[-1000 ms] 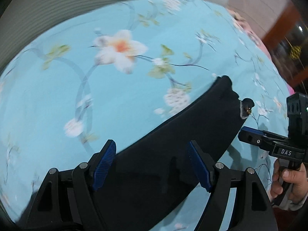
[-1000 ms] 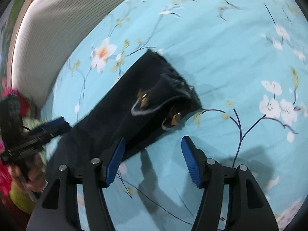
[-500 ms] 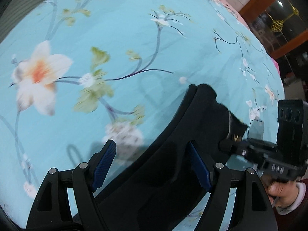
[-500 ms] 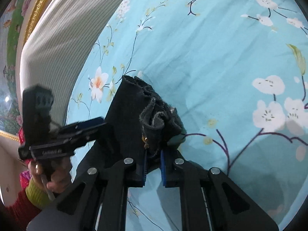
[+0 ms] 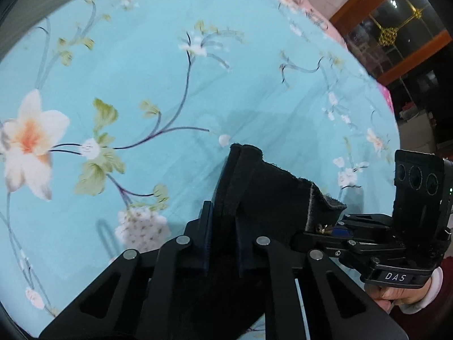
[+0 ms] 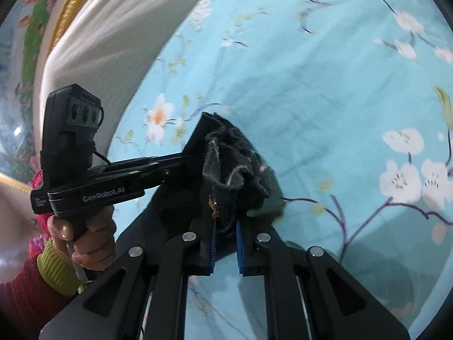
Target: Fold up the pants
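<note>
Black pants (image 5: 254,198) pinched in both jaws, left gripper (image 5: 222,240) and right gripper (image 6: 225,243), above floral sheet (image 5: 141,85).

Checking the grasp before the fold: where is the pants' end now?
The pants end is pinched between the left gripper and right gripper, above the floral sheet.

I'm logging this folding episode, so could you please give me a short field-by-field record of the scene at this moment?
garment: black fabric pants, one end bunched and raised off the sheet
surface: light blue floral bed sheet
left gripper: shut on the pants' edge
right gripper: shut on the bunched end, by a small brass zipper pull
gripper spacing: close together, both on the same end
background: white ribbed headboard
fold status: not yet laid flat
</note>
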